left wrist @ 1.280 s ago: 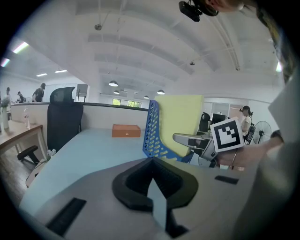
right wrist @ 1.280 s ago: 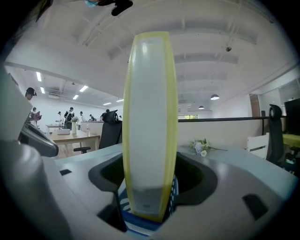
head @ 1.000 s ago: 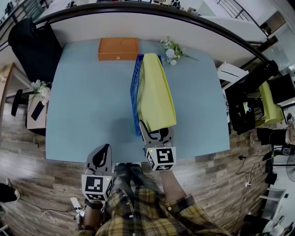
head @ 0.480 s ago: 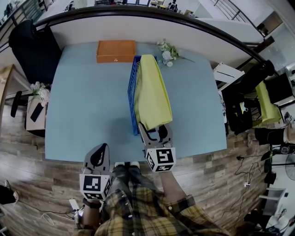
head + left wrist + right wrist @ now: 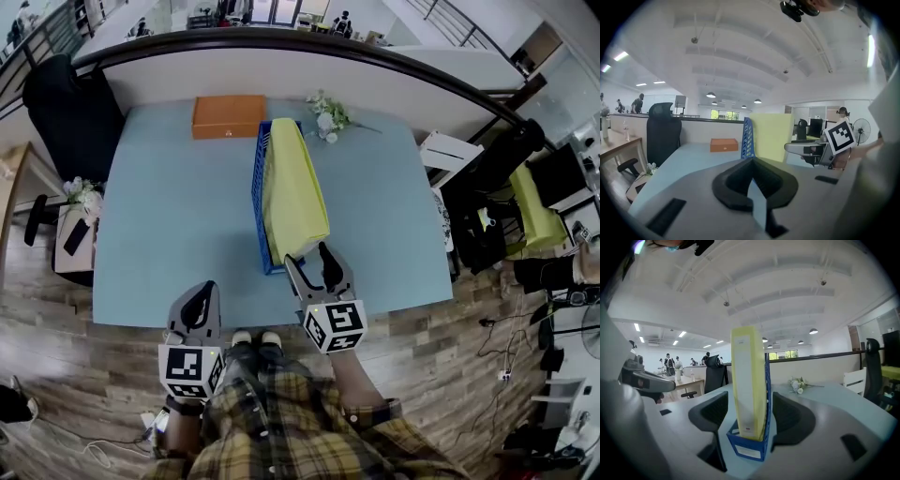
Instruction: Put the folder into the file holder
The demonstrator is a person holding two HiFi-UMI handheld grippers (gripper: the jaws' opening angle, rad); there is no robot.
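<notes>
Folder (image 5: 292,192) stands in file holder (image 5: 257,183), just ahead of wide-open right claw (image 5: 308,259).

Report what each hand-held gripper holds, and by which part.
Nothing is held. The right hand-held gripper is open, jaws off the yellow folder standing in the blue file holder; the left hand-held gripper is shut, empty.

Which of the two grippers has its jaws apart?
The right gripper, facing the yellow folder; the left gripper has its jaws together.
</notes>
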